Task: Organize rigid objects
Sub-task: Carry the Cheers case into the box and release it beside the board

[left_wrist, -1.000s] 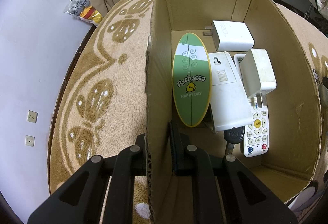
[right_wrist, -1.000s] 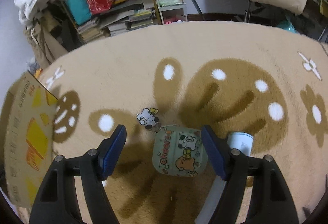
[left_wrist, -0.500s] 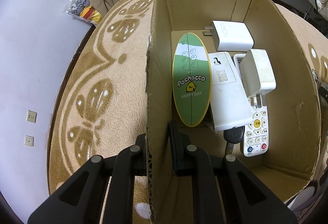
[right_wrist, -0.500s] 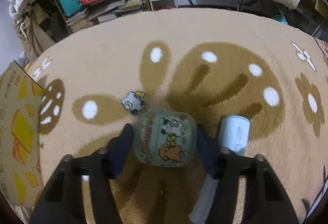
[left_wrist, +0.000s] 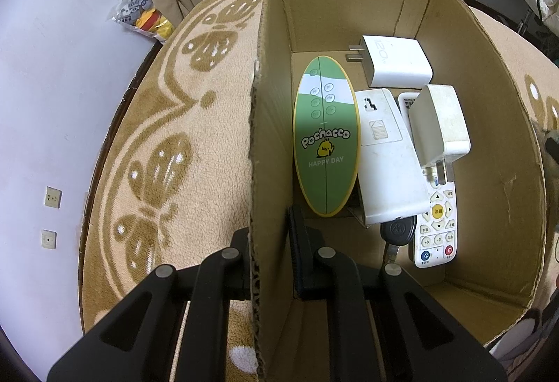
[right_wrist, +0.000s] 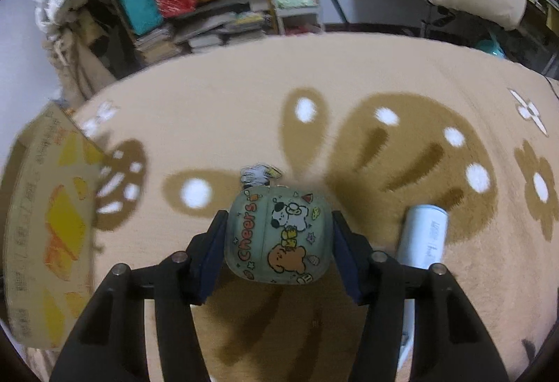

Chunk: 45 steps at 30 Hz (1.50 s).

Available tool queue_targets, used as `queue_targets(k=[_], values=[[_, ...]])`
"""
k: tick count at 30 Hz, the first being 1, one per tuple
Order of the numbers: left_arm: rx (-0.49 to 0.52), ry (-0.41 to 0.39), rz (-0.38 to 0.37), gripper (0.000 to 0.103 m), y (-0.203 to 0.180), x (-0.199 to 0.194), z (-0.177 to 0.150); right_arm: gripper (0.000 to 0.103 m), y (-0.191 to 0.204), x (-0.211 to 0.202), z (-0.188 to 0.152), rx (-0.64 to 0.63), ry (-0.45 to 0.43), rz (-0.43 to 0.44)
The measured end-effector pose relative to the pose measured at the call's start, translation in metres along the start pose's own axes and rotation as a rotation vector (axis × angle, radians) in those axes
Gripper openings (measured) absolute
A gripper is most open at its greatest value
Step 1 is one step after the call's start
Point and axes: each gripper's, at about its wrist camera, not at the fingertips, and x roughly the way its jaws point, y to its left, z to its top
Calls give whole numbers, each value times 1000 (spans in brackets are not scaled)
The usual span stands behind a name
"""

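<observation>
The left gripper (left_wrist: 270,259) is pinched tight on the near side wall of the cardboard box (left_wrist: 269,144), one finger outside, one inside. Inside the box, left to right, lie a green oval card (left_wrist: 326,148), a long white block (left_wrist: 387,162), a white charger (left_wrist: 396,66) at the back, a small white adapter (left_wrist: 440,120) and a remote control (left_wrist: 436,225). The right gripper (right_wrist: 277,239) clamps a pale green cartoon case (right_wrist: 277,237) by its sides above the rug (right_wrist: 349,74); a white bottle (right_wrist: 424,235) lies just right of it.
</observation>
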Motion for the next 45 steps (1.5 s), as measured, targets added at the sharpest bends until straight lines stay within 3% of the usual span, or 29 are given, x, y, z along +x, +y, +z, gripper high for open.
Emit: queue_targets(k=[11, 20, 28, 45], values=[[0, 0, -1, 12, 1, 0, 0, 61, 72, -58, 25, -112, -147, 173], [0, 0, -1, 12, 1, 0, 0, 61, 146, -101, 25, -238, -217, 344], [-2, 0, -2, 12, 2, 0, 0, 61, 183, -114, 11, -299, -221, 442], [-11, 2, -11, 12, 1, -1, 0, 61, 192, -59, 5, -257, -72, 461]])
